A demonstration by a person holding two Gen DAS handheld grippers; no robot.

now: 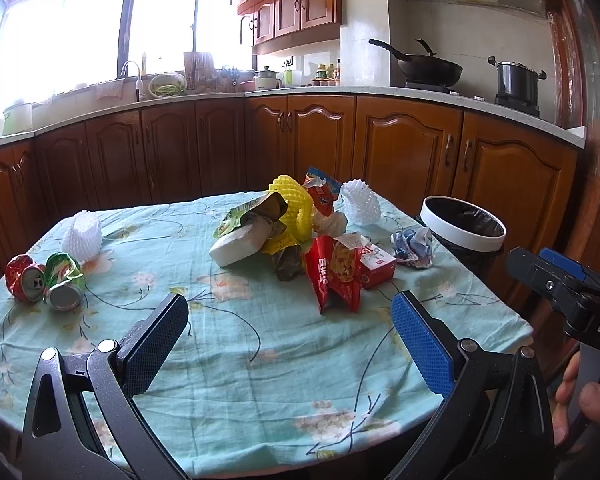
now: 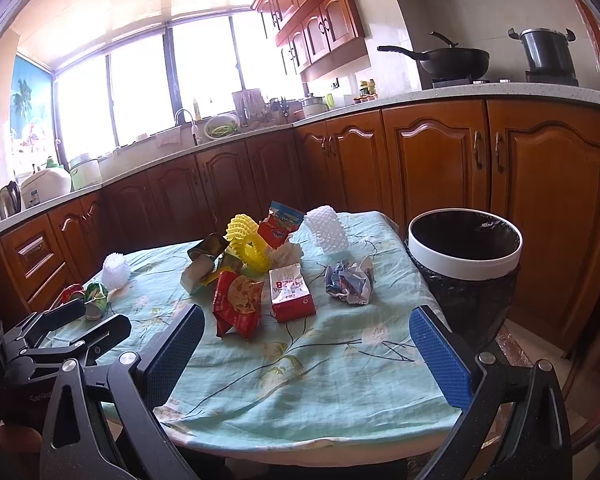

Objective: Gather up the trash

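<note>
Kitchen cabinets ring a table under a floral teal cloth. Both claws hover over its near edge with fingers spread wide and nothing between them: the left gripper and the right gripper. Ahead of them the trash lies heaped mid-table, with a red snack bag nearest, a red carton touching it, and yellow foam netting behind. Crumpled paper sits apart, near the lined bin just off the table's right edge. Two crushed cans lie far left.
</note>
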